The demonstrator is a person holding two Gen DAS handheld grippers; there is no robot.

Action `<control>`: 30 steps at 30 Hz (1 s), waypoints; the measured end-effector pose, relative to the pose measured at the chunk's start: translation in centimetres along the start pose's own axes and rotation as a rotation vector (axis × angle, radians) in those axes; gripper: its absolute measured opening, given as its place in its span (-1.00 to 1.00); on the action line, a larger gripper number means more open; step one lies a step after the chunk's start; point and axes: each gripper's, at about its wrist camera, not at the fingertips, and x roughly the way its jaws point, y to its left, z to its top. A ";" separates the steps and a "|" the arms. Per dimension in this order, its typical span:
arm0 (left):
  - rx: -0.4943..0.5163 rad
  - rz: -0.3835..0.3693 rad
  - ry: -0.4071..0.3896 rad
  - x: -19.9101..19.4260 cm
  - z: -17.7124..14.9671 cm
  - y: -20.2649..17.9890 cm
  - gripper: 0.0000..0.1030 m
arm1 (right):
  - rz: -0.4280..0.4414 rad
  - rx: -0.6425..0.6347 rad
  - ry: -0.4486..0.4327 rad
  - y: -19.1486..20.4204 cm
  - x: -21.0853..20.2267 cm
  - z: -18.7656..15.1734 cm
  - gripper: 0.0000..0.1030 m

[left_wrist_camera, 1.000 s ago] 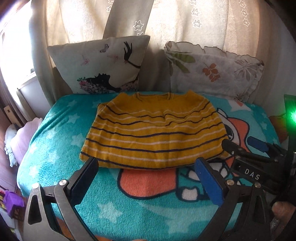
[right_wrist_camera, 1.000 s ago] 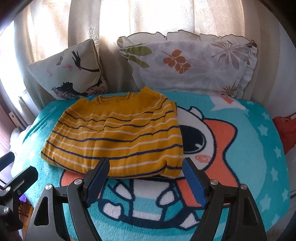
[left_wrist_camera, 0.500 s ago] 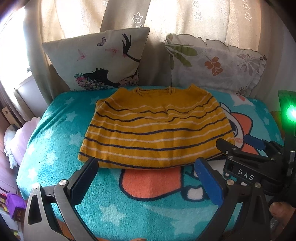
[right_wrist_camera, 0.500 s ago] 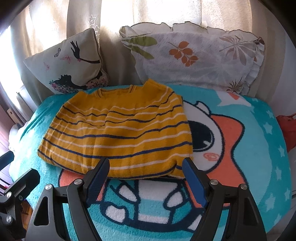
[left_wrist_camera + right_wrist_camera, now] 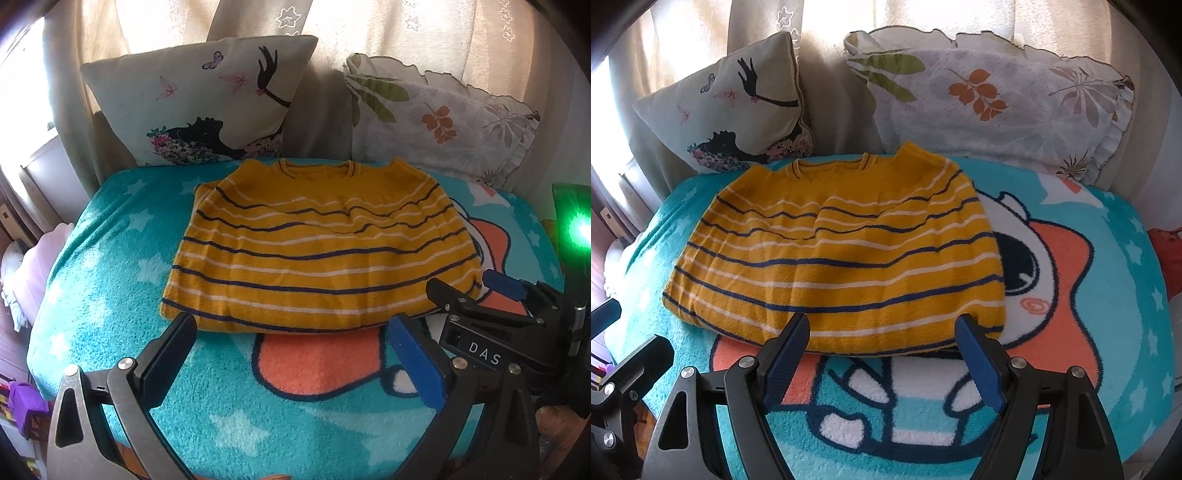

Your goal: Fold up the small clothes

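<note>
On the bed (image 5: 110,258) a striped sweater (image 5: 317,254) lay sleeves apparently tucked under, both tongs (image 5: 295,354) (image 5: 882,354) spread empty at its hem, poised for gripping and folding it toward the collar.

A bed (image 5: 110,266) fills the middle of the frame. A fluffy teal blanket (image 5: 1115,295) with white stars and a big orange and white cartoon covers it. A yellow striped sweater (image 5: 842,258) lies flat on the blanket, left of the middle. Two pillows lean at the top: a butterfly pillow (image 5: 207,107) upper left, a leaf pillow (image 5: 997,107) upper right.
</note>
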 end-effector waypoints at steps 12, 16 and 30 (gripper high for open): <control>0.006 -0.036 0.028 1.2 0.8 3.6 1.00 | -0.026 0.003 0.034 3.2 1.1 0.2 0.64; 0.016 -0.051 0.035 1.7 1.1 4.4 1.00 | -0.035 0.012 0.041 4.3 1.4 0.3 0.64; 0.078 -0.155 0.088 3.8 2.4 7.4 1.00 | -0.116 0.093 0.079 6.8 2.3 0.1 0.64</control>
